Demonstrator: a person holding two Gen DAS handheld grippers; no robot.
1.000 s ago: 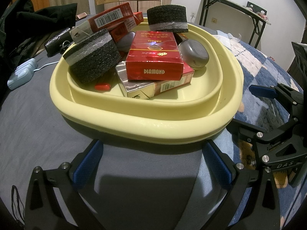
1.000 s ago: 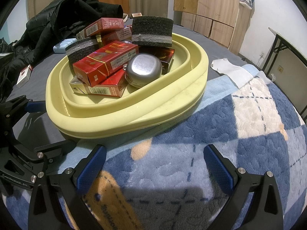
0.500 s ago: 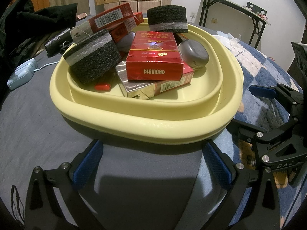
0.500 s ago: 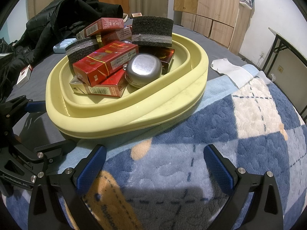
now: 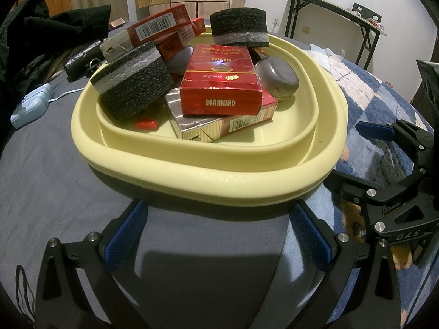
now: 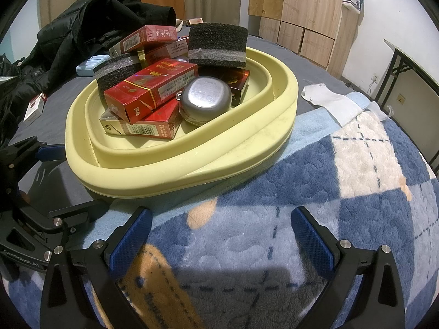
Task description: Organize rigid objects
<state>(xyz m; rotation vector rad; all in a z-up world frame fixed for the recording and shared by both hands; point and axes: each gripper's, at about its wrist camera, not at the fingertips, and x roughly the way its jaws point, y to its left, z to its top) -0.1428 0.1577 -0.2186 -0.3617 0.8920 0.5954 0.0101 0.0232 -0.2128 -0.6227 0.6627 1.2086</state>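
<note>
Blue-padded fingers of the left hand-held gripper (image 5: pixel 218 233) stand wide apart at 6 o'clock in the left wrist view, holding nothing, over the grey bed sheet (image 5: pixel 55 181). The right hand-held gripper (image 6: pixel 221 235) is likewise spread wide and empty, above a blue-and-white fleece blanket (image 6: pixel 343 205). Compared with the views half a second and one second earlier, nothing has shifted: both grippers and every item keep their places, so this is a pause. It fits either items gathered and the grippers drawn back, or a pile awaiting sorting.

Just beyond the fingers, at 12 o'clock, sits a pale yellow tray (image 5: pixel 208 181) nested in a second one. It holds the task's things: a red "DIAMOND" box (image 5: pixel 221 87) on top of a silver-and-red box (image 5: pixel 216 126), a small red lighter (image 5: pixel 146 124) on the tray floor, a grey metal case (image 5: pixel 277 78) at 1 o'clock, two black foam blocks (image 5: pixel 134 82) and further red boxes (image 5: pixel 156 26) at the far rim.

One small box (image 6: pixel 34 107) lies outside the tray at 9 o'clock in the right view, beside a black jacket (image 6: pixel 90 19). The tray's raised rim stands between the grippers and the pile.
</note>
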